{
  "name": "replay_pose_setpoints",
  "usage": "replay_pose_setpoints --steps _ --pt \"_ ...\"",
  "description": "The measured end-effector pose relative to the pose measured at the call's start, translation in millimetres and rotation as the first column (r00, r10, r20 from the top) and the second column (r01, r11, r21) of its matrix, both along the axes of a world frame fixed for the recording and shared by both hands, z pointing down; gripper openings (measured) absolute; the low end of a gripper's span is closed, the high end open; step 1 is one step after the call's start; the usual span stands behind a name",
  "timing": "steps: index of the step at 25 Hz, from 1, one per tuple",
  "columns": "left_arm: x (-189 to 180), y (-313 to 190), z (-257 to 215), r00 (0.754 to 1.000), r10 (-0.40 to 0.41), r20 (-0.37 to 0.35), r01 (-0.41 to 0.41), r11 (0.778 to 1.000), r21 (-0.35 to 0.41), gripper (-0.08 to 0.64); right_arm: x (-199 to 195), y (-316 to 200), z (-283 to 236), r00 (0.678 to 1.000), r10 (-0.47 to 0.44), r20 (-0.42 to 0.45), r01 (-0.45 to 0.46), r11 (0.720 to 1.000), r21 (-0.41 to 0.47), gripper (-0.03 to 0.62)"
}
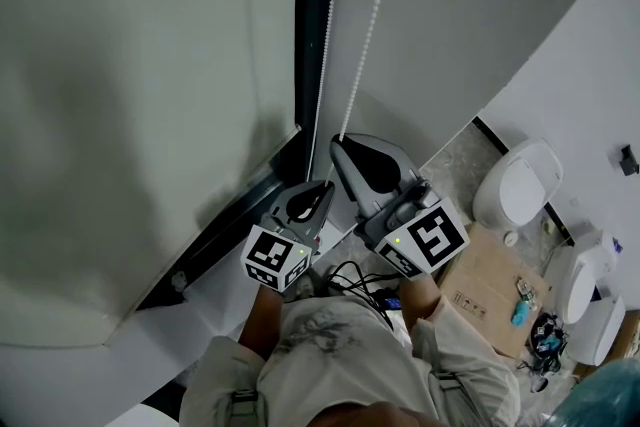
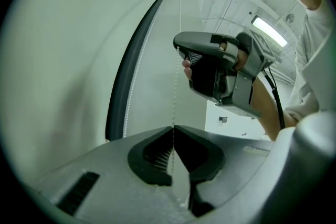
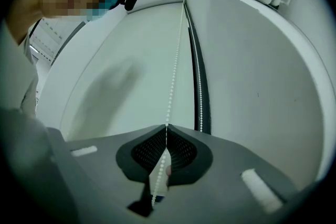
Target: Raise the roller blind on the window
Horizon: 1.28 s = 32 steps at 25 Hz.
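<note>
The pale roller blind (image 1: 130,95) fills the left of the head view, beside a dark window frame (image 1: 316,25). Two white bead-chain strands (image 1: 372,15) hang down in front of it. My right gripper (image 1: 343,145) sits higher and is shut on a strand of the bead chain (image 3: 173,76), which passes between its pads (image 3: 157,152). My left gripper (image 1: 322,187) is lower and to the left, shut on the bead chain (image 2: 175,86). In the left gripper view that strand runs up towards the right gripper (image 2: 181,55). The other strand (image 3: 199,86) hangs free along the dark frame.
White sanitary fixtures (image 1: 518,183), a cardboard sheet (image 1: 490,285) with small items on it and black cables (image 1: 360,280) lie on the floor at lower right. A white wall (image 1: 470,5) stands to the right of the chains. The person's clothing (image 1: 330,355) fills the bottom of the head view.
</note>
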State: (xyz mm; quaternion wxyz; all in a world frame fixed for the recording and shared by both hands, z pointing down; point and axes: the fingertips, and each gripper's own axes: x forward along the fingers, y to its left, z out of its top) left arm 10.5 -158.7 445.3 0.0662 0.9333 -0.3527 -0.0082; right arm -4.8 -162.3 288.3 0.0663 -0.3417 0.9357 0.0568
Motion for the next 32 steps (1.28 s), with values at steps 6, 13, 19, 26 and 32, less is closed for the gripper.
replay_pose_setpoints --steps 6,13,19,26,32 --pt "-0.5 -0.3 9.1 1.000 0.009 -0.008 -0.009 1.000 -0.012 0.014 2.6 0.8 9.0 0.999 0.032 -0.002 -0.032 0.999 0.040 0.012" --pt "2.5 1.9 30.5 1.000 0.018 -0.004 -0.018 0.998 -0.056 0.012 4.8 0.2 30.6 0.999 0.033 0.005 -0.033 0.999 0.011 0.012" --pt "-1.8 1.1 51.4 0.999 0.021 0.027 -0.019 0.996 -0.090 0.012 2.0 -0.8 49.4 0.999 0.033 0.016 -0.033 0.999 -0.016 0.012" --pt "-1.6 7.6 80.3 0.999 0.025 0.031 -0.019 0.987 -0.162 0.012 0.0 1.1 79.5 0.999 0.036 0.008 -0.035 0.997 -0.076 0.012" --pt "-2.5 16.8 96.8 0.999 0.028 0.044 -0.019 0.980 -0.196 0.012 0.2 7.8 96.1 0.999 0.041 -0.003 -0.041 0.995 -0.094 0.012"
